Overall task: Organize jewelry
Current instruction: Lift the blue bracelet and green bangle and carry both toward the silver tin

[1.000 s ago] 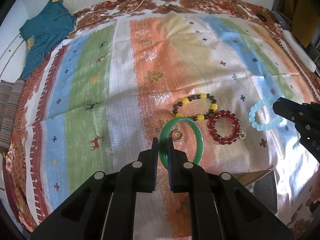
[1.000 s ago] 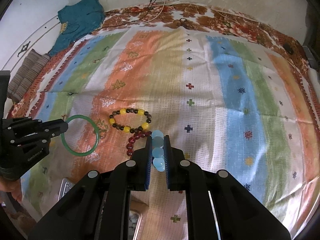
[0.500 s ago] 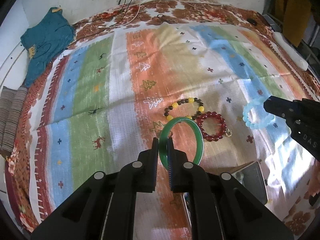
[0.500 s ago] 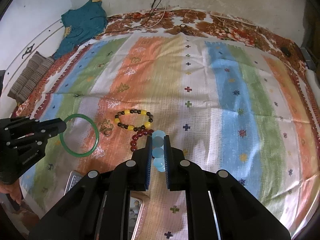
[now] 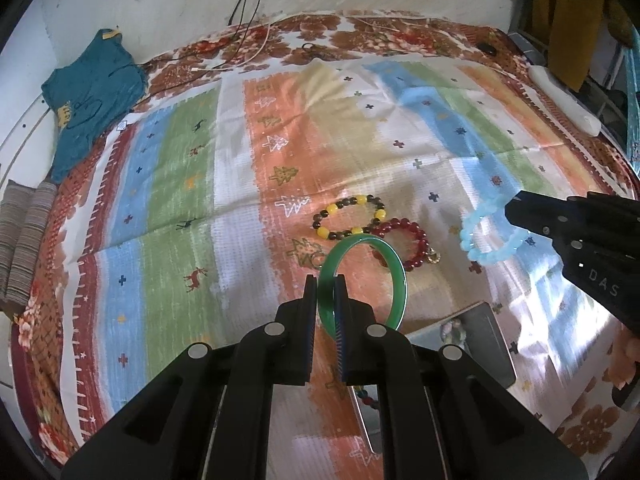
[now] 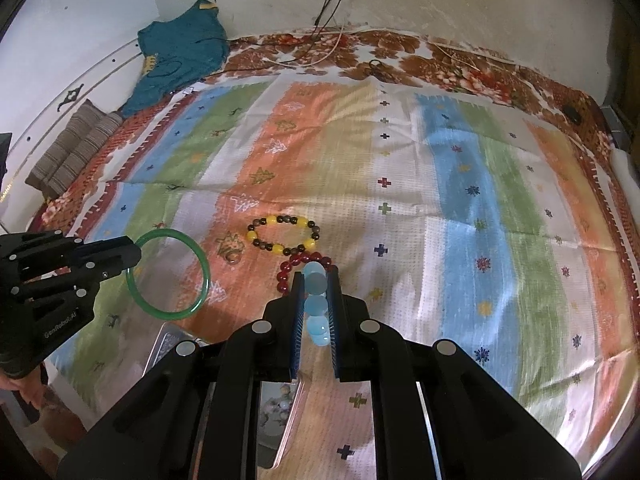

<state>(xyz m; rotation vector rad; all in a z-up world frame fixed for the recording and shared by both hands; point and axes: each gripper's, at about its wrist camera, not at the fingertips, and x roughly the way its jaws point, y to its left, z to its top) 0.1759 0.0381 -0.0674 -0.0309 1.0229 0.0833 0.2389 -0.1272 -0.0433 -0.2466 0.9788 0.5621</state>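
My left gripper (image 5: 325,286) is shut on a green bangle (image 5: 394,276) and holds it above the striped cloth; it also shows in the right wrist view (image 6: 202,268). My right gripper (image 6: 316,280) is shut on a pale blue bead bracelet (image 6: 314,282), seen lifted in the left wrist view (image 5: 486,236). A yellow and dark bead bracelet (image 5: 350,216) and a red bead bracelet (image 5: 416,240) lie on the cloth, touching. A small ring (image 6: 232,256) lies beside them.
A metal box (image 5: 476,344) with an open mirrored lid lies near the front edge, below both grippers. A teal shirt (image 5: 90,92) and a folded striped cloth (image 5: 24,236) lie at the far left. Cables (image 5: 256,48) run along the back.
Both grippers have risen and drawn back with their bracelets, and the box has come into view below them. The bracelets on the cloth have not moved.
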